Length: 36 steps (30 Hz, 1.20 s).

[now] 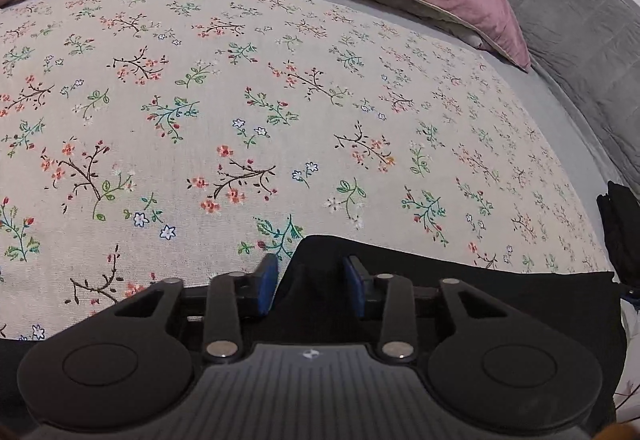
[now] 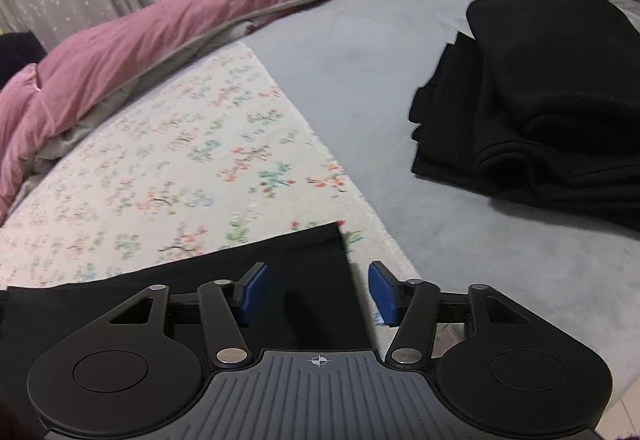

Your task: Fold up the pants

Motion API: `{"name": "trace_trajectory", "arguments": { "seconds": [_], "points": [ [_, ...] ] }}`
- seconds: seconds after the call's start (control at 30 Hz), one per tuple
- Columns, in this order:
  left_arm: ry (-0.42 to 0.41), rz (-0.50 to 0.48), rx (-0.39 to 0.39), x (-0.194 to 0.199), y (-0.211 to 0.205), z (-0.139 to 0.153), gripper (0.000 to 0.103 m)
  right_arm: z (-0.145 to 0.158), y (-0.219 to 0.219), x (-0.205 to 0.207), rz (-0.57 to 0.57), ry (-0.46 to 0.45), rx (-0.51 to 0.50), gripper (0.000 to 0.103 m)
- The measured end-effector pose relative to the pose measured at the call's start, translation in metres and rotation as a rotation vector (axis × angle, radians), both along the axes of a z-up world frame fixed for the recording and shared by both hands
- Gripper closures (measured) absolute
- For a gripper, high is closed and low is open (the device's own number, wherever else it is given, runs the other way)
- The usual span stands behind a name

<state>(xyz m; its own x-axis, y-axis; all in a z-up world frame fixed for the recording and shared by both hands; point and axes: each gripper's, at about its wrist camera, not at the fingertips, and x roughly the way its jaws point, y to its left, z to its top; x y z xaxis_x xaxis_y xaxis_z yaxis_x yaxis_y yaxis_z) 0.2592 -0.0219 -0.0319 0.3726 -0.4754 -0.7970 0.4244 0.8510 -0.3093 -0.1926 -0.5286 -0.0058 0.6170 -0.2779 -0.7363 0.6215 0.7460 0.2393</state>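
Black pants [image 1: 460, 292], edges cut off, seemingly unpinched between both grippers' parted jaws.

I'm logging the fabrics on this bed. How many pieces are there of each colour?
Black: 2, the pants under the grippers and the folded stack
Pink: 1, the duvet
Floral: 1, the cloth
Grey: 1, the quilt
Total: 5

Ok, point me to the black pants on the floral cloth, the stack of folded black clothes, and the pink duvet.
black pants [image 2: 312, 272]: right wrist view, near their right-hand corner.
stack of folded black clothes [image 2: 552, 88]: right wrist view, top garment's middle.
pink duvet [image 2: 168, 28]: right wrist view, middle of its upper face.
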Motion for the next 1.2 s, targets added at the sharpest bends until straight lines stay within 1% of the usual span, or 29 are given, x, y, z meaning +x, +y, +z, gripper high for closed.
{"name": "trace_trajectory", "arguments": {
  "seconds": [0.03,0.07,0.1,0.17,0.27,0.37,0.47,0.5,0.53,0.6,0.67,0.7,0.73,0.77,0.8,0.83,0.87,0.9,0.97,1.0,1.07,1.1,1.13,1.17,1.2],
  "points": [
    [0.0,-0.004,-0.005,-0.001,0.001,0.001,0.075,-0.003,-0.002,0.001,-0.006,0.009,0.001,0.07],
    [-0.01,-0.001,-0.012,-0.003,0.002,0.001,0.08,-0.006,-0.004,0.003,-0.004,0.012,0.001,0.093],
    [-0.037,0.009,-0.013,-0.006,0.001,0.002,0.083,-0.008,-0.003,0.004,0.003,0.012,-0.005,0.094],
    [-0.083,0.023,-0.026,-0.014,0.002,0.005,0.085,-0.005,0.0,0.004,0.025,-0.012,-0.049,0.101],
    [-0.095,0.05,-0.054,-0.017,0.009,0.007,0.085,0.001,0.001,0.004,0.026,-0.052,-0.077,0.101],
    [-0.094,0.079,-0.088,-0.018,0.015,0.007,0.085,0.0,-0.001,0.009,0.032,-0.061,-0.085,0.101],
    [-0.108,0.092,-0.09,-0.021,0.017,0.01,0.086,0.007,-0.001,0.008,0.023,-0.116,-0.099,0.101],
    [-0.105,0.093,-0.098,-0.021,0.019,0.01,0.086,0.008,-0.002,0.01,0.02,-0.118,-0.101,0.101],
    [-0.1,0.094,-0.102,-0.02,0.019,0.01,0.086,0.009,-0.002,0.011,0.023,-0.113,-0.107,0.102],
    [-0.097,0.085,-0.082,-0.02,0.017,0.007,0.086,0.009,-0.003,0.016,0.029,-0.106,-0.114,0.102],
    [-0.081,0.089,-0.065,-0.019,0.015,0.004,0.086,0.004,-0.006,0.025,0.044,-0.06,-0.106,0.1],
    [-0.072,0.092,-0.07,-0.017,0.015,0.002,0.085,0.001,-0.007,0.028,0.047,-0.034,-0.097,0.098],
    [-0.066,0.086,-0.083,-0.017,0.017,0.001,0.085,-0.001,-0.008,0.029,0.036,-0.02,-0.092,0.091],
    [-0.052,0.075,-0.095,-0.016,0.019,0.001,0.081,-0.001,-0.009,0.028,0.011,-0.015,-0.092,0.081],
    [-0.038,0.065,-0.108,-0.015,0.021,0.001,0.071,0.0,-0.012,0.024,-0.017,-0.029,-0.087,0.073],
    [-0.024,0.05,-0.12,-0.014,0.023,0.001,0.063,0.0,-0.014,0.02,-0.032,-0.052,-0.073,0.051],
    [-0.012,0.036,-0.131,-0.012,0.024,0.001,0.046,-0.001,-0.018,0.015,-0.036,-0.086,-0.047,0.041],
    [-0.005,0.027,-0.14,-0.01,0.026,0.002,0.035,-0.002,-0.021,0.013,-0.03,-0.109,-0.017,0.041],
    [-0.01,0.015,-0.156,-0.007,0.027,0.002,0.035,-0.005,-0.026,0.012,0.002,-0.142,0.043,0.042],
    [-0.002,0.009,-0.157,-0.004,0.027,0.001,0.035,-0.008,-0.027,0.014,0.011,-0.139,0.058,0.043],
    [0.019,0.007,-0.139,0.0,0.022,-0.004,0.035,-0.017,-0.029,0.019,0.008,-0.108,0.066,0.045],
    [0.018,-0.001,-0.133,0.0,0.021,-0.006,0.036,-0.019,-0.027,0.02,0.005,-0.11,0.057,0.046],
    [0.01,-0.009,-0.123,-0.001,0.019,-0.007,0.036,-0.019,-0.024,0.021,0.007,-0.109,0.041,0.055],
    [0.0,-0.014,-0.111,-0.001,0.017,-0.007,0.04,-0.019,-0.021,0.023,0.015,-0.099,0.03,0.077],
    [-0.003,-0.013,-0.106,0.0,0.017,-0.007,0.046,-0.02,-0.017,0.025,0.024,-0.082,0.022,0.084]
  ]
}}
